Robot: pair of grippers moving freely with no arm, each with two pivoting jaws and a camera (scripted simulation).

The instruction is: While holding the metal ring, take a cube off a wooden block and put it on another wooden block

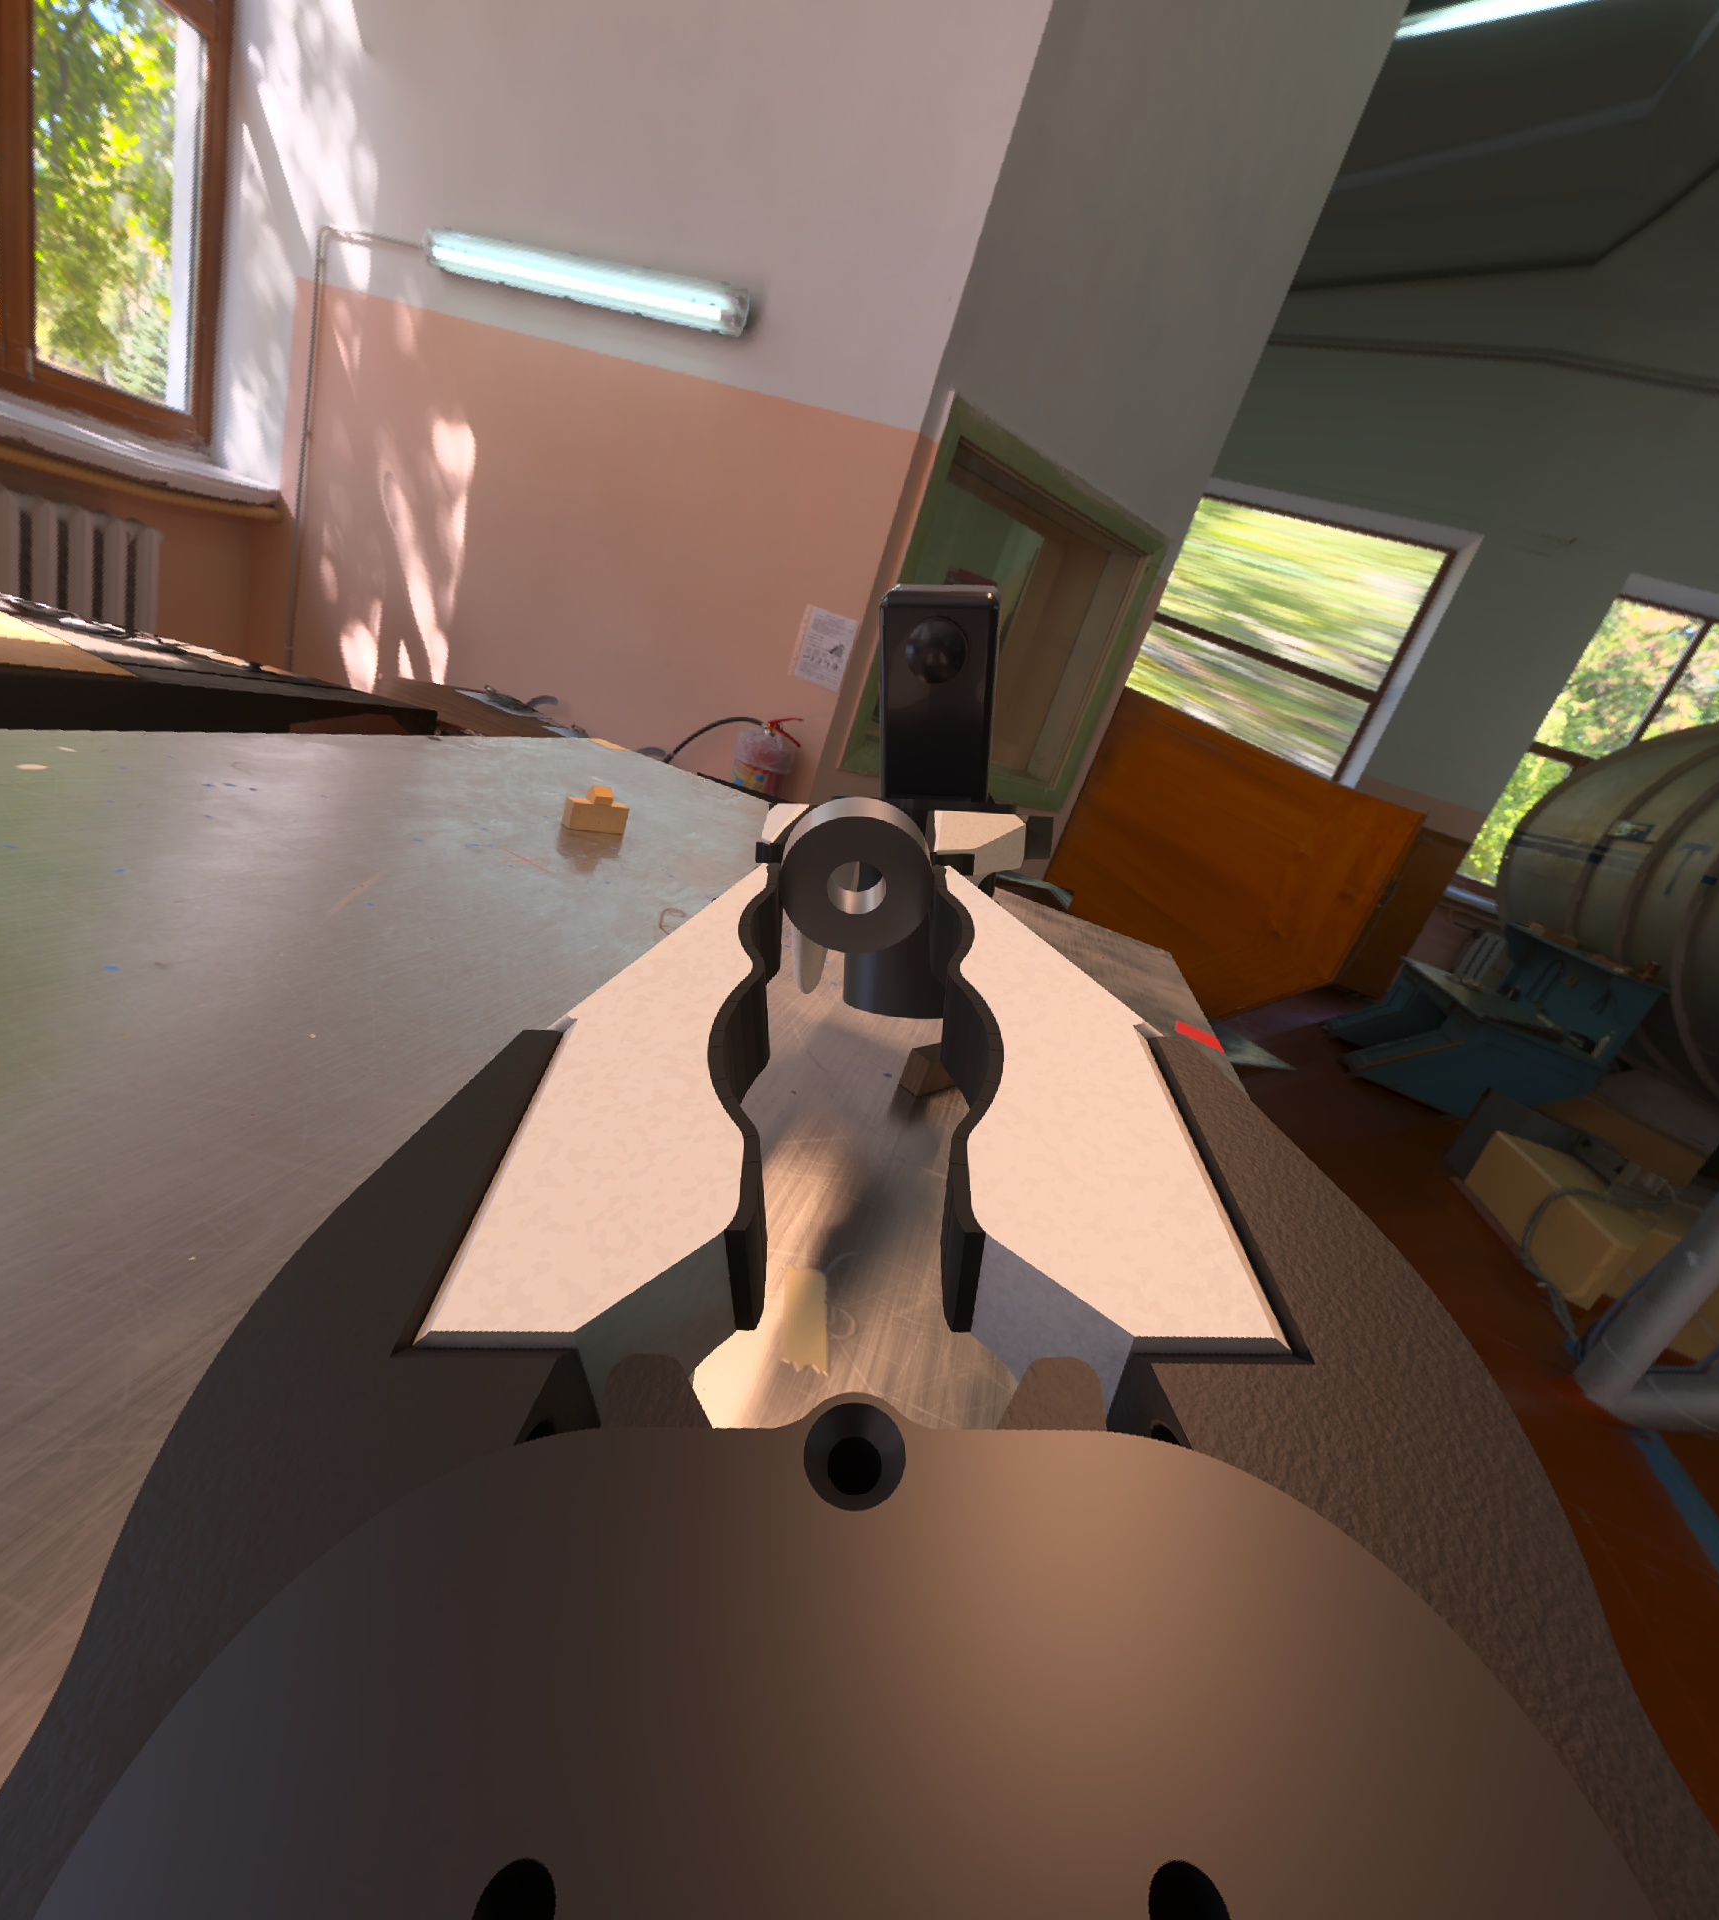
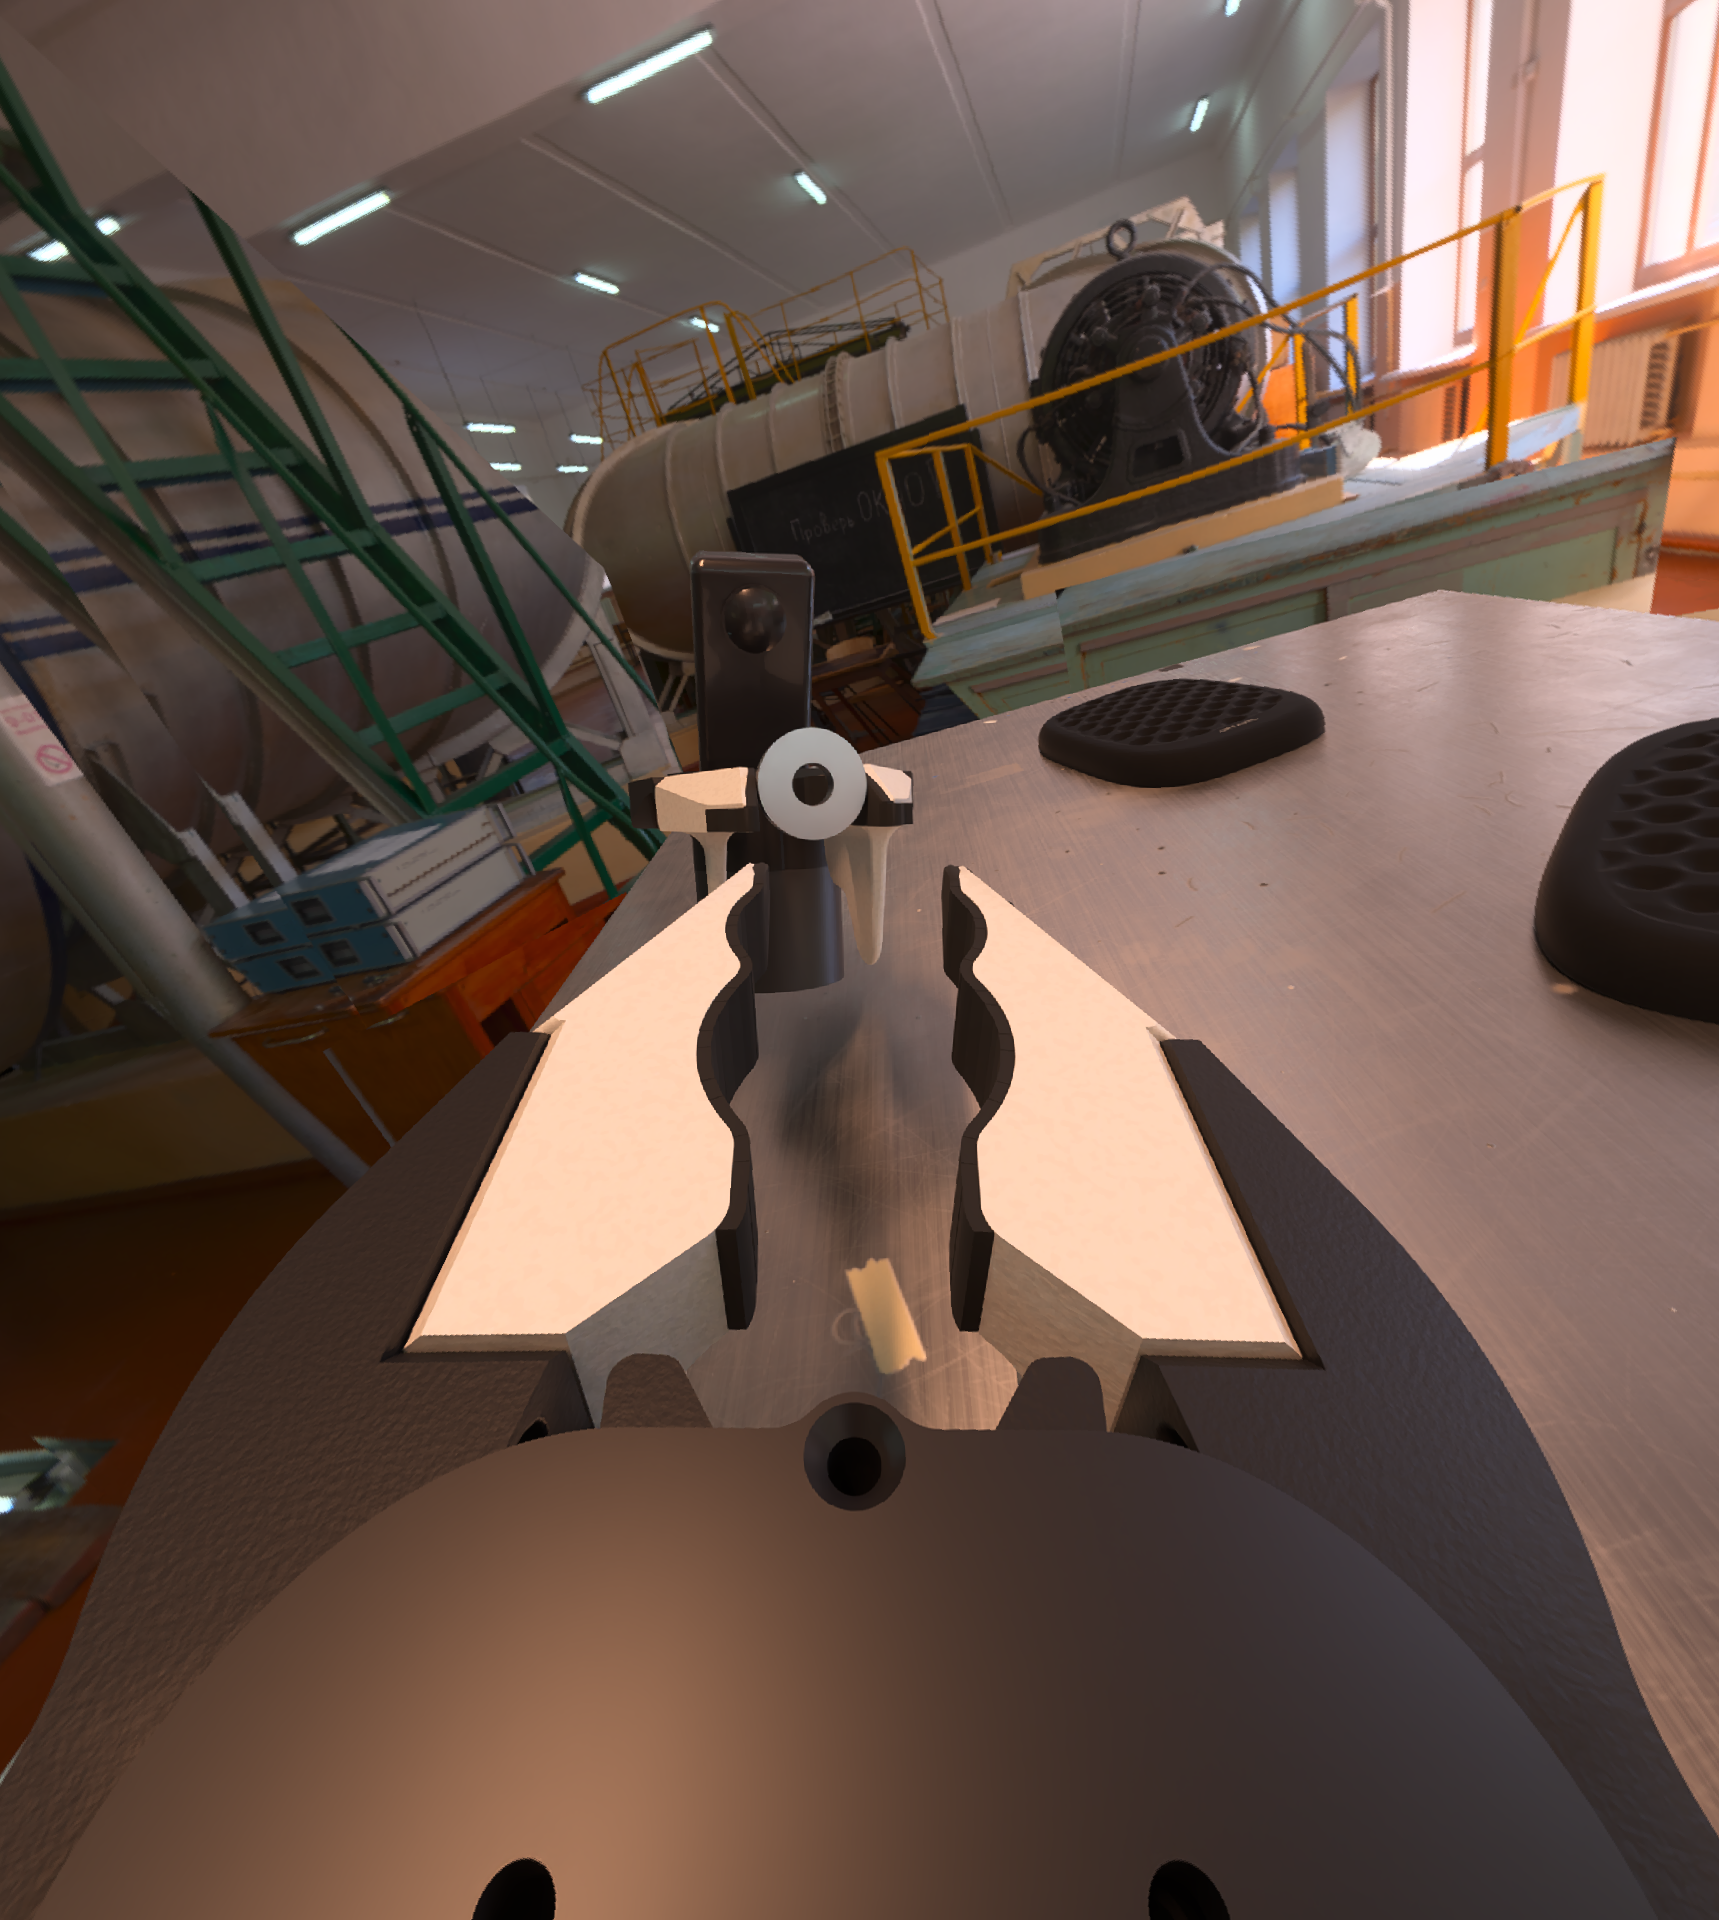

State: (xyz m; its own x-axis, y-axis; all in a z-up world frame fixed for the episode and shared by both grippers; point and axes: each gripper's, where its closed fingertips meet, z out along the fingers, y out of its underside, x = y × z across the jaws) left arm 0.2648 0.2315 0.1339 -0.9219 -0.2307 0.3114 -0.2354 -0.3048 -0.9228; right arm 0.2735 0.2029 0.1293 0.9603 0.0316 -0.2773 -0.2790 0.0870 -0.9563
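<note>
Two alike: left gripper (image 1: 855,883) and right gripper (image 2: 850,883). Broad rounded brown body, smooth and matte, with rough dark shoulders flaring to either side. One round recessed screw hole at the front centre, two dark oval openings near the bottom edge. Pale cream wedge-shaped fingers (image 2: 616,1122) tapering forward, lined inside with dark wavy pads (image 1: 746,1049). Small brown tabs at each finger's root.
</note>
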